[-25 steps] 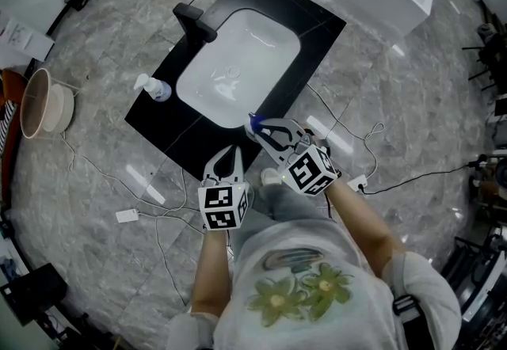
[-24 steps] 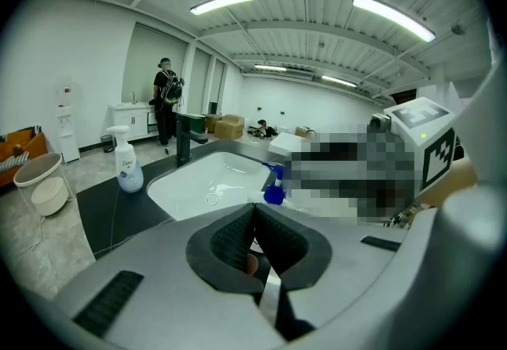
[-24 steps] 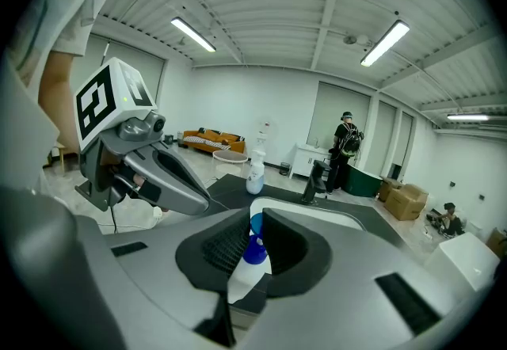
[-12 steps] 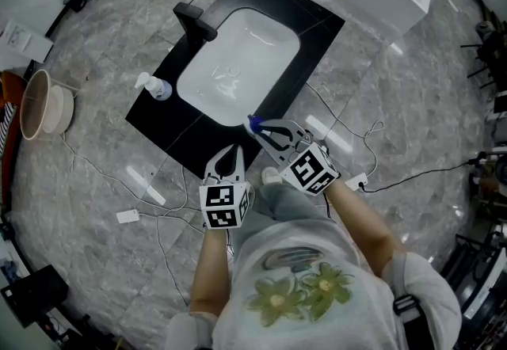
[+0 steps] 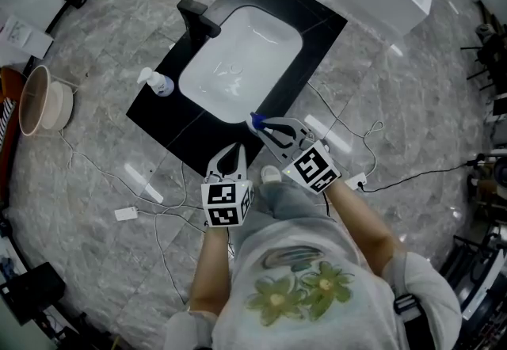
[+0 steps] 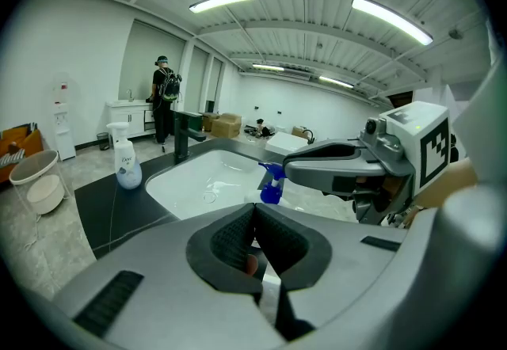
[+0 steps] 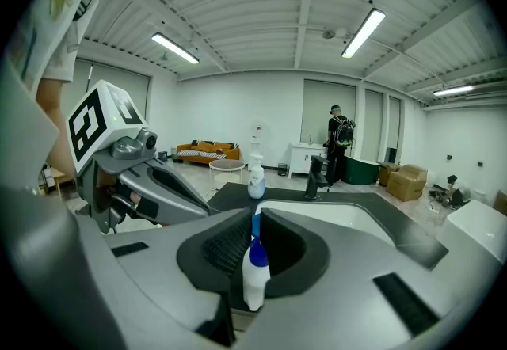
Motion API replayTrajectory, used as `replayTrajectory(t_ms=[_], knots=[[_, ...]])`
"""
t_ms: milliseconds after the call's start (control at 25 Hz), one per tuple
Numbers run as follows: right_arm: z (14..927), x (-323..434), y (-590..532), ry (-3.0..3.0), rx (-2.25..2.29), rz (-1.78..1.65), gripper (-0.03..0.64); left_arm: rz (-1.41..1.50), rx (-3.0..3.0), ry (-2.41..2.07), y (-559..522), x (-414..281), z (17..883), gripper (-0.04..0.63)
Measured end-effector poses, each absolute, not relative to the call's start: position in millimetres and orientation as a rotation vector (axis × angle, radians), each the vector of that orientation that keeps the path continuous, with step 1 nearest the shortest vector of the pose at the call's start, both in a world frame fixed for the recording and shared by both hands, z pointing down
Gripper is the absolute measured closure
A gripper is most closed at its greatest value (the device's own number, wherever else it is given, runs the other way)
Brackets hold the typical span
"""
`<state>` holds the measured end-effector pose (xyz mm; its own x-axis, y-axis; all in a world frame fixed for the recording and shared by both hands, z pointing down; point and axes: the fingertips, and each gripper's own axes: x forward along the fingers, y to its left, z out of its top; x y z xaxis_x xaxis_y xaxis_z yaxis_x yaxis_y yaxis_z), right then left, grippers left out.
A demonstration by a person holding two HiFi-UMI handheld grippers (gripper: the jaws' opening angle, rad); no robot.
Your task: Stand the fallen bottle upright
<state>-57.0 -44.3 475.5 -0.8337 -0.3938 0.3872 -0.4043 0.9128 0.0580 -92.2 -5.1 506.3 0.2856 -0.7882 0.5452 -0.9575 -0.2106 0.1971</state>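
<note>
1. Bottle (image 7: 255,273), white with a blue spray head, sits between the pads of the right claw (image 5: 265,128), which is clenched on it. The blue head shows out at the tips and the white body lies further back between the jaws.
2. In the head view it hangs over the near edge of the black bench (image 5: 170,123), just beside the near rim of the white sink (image 5: 253,47). Whether its base touches the bench cannot be told from any view.
3. Judging by that grip, the body is pinched from both sides so the claw can steer its tilt. The step in hand looks like turning the bottle base-down onto the bench strip by the sink.
4. The right forearm (image 5: 360,222) reaches forward from the torso, and its claw points toward the sink.
5. The left claw (image 5: 230,157) has its jaws pressed together with nothing between them. It is held close to the body at the bench's near edge, beside the right one, apparently spare.
6. A soap dispenser (image 5: 155,83) stands upright at the bench's left, near the faucet (image 5: 198,20) and well apart from the bottle.
</note>
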Motion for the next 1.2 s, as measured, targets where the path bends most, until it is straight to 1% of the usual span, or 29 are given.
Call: replayTrajectory(t_ms=[320, 600, 1200], knots=[[473.3, -59.7, -41.7, -2.706, 0.609, 0.117, 0.561, 0.426, 2.079, -1.546, -1.7, -91.5, 504.4, 0.580], [454.4, -64.6, -27.7, -2.747, 0.633, 0.121, 0.561, 0.411, 2.099, -1.534, 3.4, -92.1, 497.8, 0.580], [430.7, -44.4, 41.5, -2.725, 0.724, 0.204, 0.577, 0.389, 2.235, -1.437, 45.9, -68.4, 446.4, 0.580]])
